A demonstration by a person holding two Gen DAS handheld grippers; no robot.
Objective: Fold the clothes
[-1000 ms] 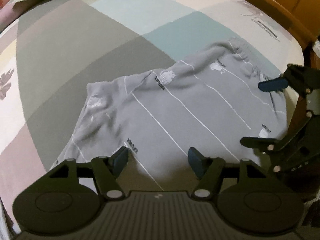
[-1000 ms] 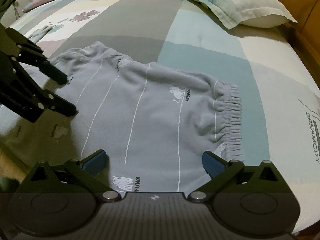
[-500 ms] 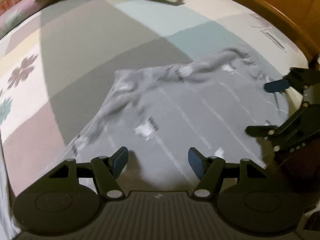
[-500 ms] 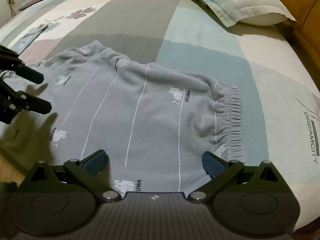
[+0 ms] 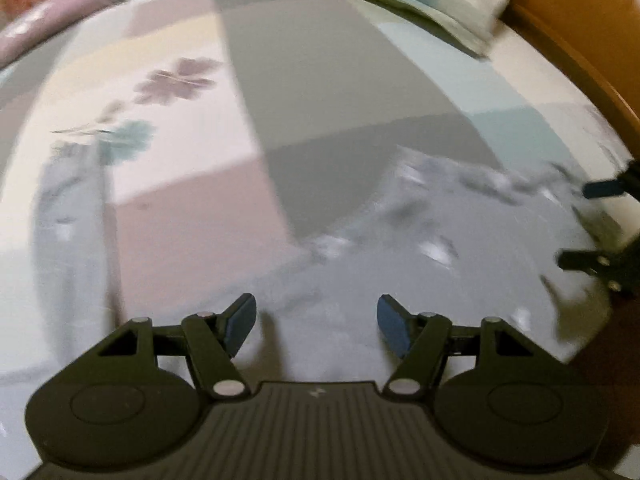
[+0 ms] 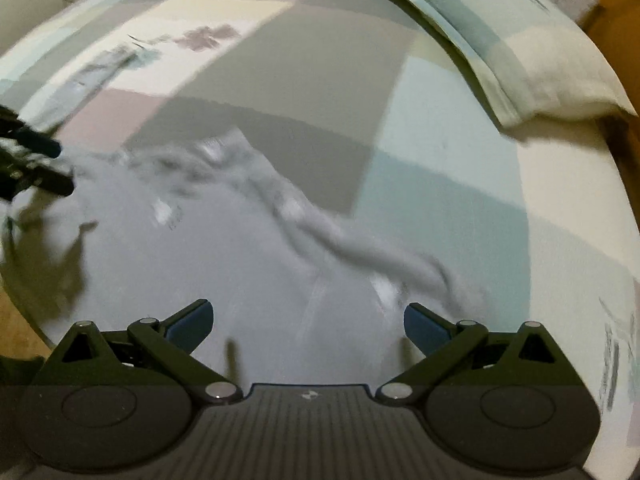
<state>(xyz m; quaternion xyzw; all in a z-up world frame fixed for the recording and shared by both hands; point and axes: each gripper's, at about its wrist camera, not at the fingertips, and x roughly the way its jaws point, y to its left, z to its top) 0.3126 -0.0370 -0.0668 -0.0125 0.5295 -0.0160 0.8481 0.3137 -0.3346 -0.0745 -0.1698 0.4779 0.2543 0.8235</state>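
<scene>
Across the near half of the left wrist view, the grey garment (image 5: 420,280) is seen spread on the bed (image 5: 312,92), heavily blurred, with its far edge rumpled into a ridge running from the middle toward the right. The left gripper (image 5: 316,320) is held low over the near part of the cloth, its jaws released and wide apart, with nothing between the blue pads (image 5: 240,320). At the far right edge, the right gripper (image 5: 600,224) is partly seen above the garment's right side, its two dark fingers spread. A patchwork bedsheet of grey, pink, cream and pale teal blocks with flower prints is laid under everything. A pillow (image 5: 440,8) is set at the far right, beside a wooden bed frame (image 5: 580,40).

From the right wrist view, the same grey garment (image 6: 200,260) is shown filling the near left of the bed (image 6: 460,208), its far edge bunched in a diagonal fold running from the middle down toward the right. The right gripper (image 6: 308,320) is held just above the cloth with jaws released and empty. At the far left edge, the left gripper (image 6: 36,164) is seen blurred near the garment's left corner. A checked pillow (image 6: 540,48) is laid at the far right. Whether either gripper touches the cloth cannot be told through the blur.
</scene>
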